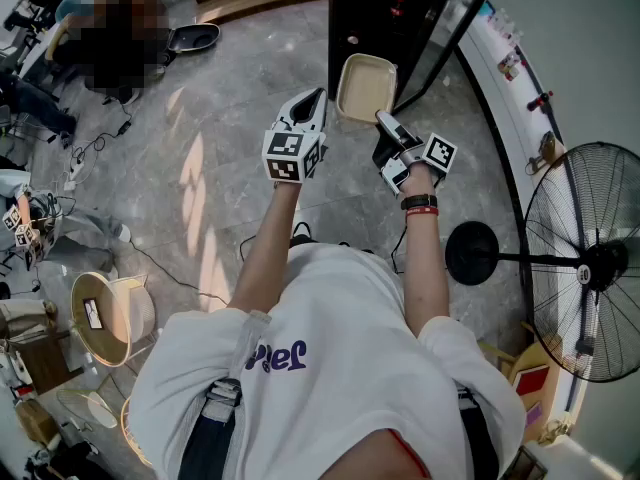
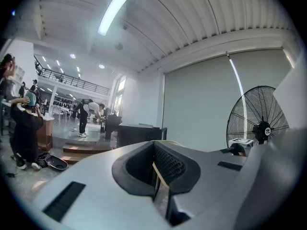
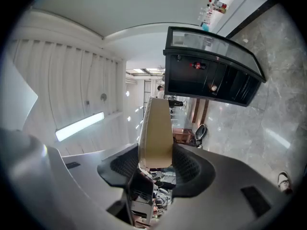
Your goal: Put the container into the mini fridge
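A shallow beige container (image 1: 365, 86) is held up on edge just in front of the black mini fridge (image 1: 380, 18), whose glass door (image 1: 452, 36) stands open to the right. My right gripper (image 1: 387, 126) is shut on the container's near rim. In the right gripper view the container (image 3: 156, 128) stands upright between the two pads, with the fridge (image 3: 211, 83) ahead and to the right. My left gripper (image 1: 308, 103) is raised to the left of the container. In the left gripper view my left gripper (image 2: 156, 171) has its jaws shut, with nothing held.
A standing fan (image 1: 590, 263) on a round black base (image 1: 472, 252) is at the right, close to my right arm. Cables and a pale round stool (image 1: 105, 318) lie at the left. A seated person is at the far left. A white wall curves behind the fridge.
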A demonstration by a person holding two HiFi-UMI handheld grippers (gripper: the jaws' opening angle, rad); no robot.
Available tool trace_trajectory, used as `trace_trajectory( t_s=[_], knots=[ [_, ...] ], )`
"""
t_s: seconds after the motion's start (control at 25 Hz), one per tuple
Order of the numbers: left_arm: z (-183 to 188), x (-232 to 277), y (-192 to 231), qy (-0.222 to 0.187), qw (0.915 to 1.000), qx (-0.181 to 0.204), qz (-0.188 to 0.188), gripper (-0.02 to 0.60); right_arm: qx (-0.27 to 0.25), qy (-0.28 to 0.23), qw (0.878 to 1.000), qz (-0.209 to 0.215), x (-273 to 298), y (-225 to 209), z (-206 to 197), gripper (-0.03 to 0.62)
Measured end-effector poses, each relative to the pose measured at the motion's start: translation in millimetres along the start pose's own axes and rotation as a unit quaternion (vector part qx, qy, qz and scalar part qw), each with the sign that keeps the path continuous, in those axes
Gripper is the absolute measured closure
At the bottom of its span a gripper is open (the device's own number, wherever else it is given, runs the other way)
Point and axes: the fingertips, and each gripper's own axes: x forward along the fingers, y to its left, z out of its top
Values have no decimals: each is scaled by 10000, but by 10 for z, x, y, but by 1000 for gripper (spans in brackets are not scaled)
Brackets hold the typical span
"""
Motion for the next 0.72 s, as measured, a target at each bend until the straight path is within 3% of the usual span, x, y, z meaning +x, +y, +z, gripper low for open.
trace_trajectory(
  t_s=[0.72],
  knots=[
    [-550, 282, 151, 255, 9995, -142, 77, 561, 415, -150, 9990, -17, 129, -533, 205, 364]
  ],
)
